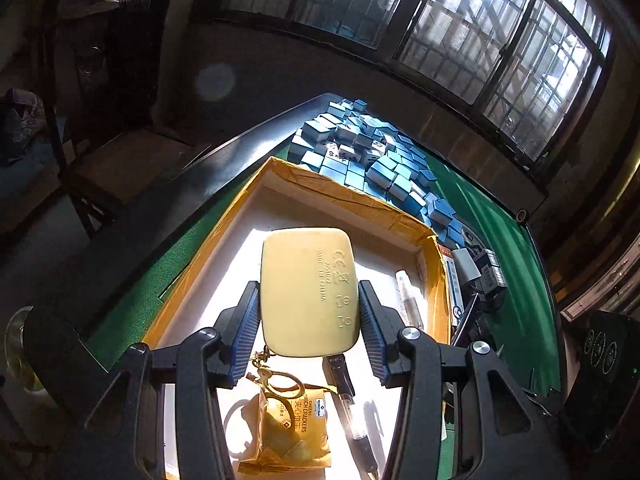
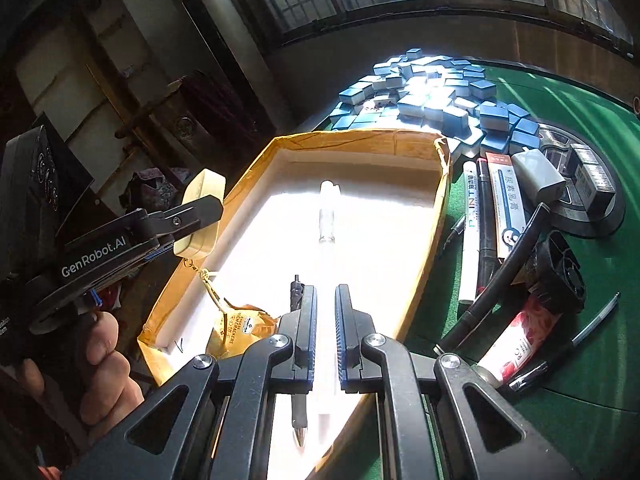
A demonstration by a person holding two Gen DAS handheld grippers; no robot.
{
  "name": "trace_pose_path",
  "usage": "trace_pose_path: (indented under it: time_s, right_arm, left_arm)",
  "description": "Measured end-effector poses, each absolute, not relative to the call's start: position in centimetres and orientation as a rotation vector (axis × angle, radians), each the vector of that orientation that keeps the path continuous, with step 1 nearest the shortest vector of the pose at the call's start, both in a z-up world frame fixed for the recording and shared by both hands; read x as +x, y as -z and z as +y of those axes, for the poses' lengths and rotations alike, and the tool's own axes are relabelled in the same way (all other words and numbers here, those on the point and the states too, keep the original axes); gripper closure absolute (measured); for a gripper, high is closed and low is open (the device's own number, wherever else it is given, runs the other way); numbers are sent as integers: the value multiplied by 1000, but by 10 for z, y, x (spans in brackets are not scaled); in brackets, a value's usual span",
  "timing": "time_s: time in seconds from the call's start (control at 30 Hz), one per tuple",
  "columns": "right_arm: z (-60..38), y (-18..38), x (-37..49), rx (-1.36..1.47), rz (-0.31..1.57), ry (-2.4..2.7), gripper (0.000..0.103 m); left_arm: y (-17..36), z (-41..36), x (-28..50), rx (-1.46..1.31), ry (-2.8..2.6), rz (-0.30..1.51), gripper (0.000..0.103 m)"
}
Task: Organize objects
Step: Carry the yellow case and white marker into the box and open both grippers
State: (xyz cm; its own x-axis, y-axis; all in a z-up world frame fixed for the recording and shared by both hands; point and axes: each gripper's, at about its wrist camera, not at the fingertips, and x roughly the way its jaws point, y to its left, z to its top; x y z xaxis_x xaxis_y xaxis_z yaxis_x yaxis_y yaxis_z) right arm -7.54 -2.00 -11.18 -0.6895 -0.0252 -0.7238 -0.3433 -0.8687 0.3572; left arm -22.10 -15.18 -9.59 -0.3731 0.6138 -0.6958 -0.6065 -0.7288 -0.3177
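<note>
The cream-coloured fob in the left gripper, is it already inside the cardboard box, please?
Not yet: the fob is clamped in the left gripper, raised over the box's left rim.

"GenRobot.AI" on left hand-held gripper (image 2: 200, 216)

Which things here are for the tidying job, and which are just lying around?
For the job: yellow case in the left gripper, cardboard box, pens beside it, white charger.

Just lying about: blue tiles, window.
</note>
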Motion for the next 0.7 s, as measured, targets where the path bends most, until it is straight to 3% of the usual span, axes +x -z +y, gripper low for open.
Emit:
trace_pose_path:
  time_s: [0.47,0.7]
  right_arm:
    - [-39,142,-108,-1319,570,-2548,95]
    - [-46,143,-110,-1322,470,-2525,95]
  left_arm:
    - [130,-129,-226,-1171,-2113,226,57]
    - [143,-123,-234,-1276,-2070,261,57]
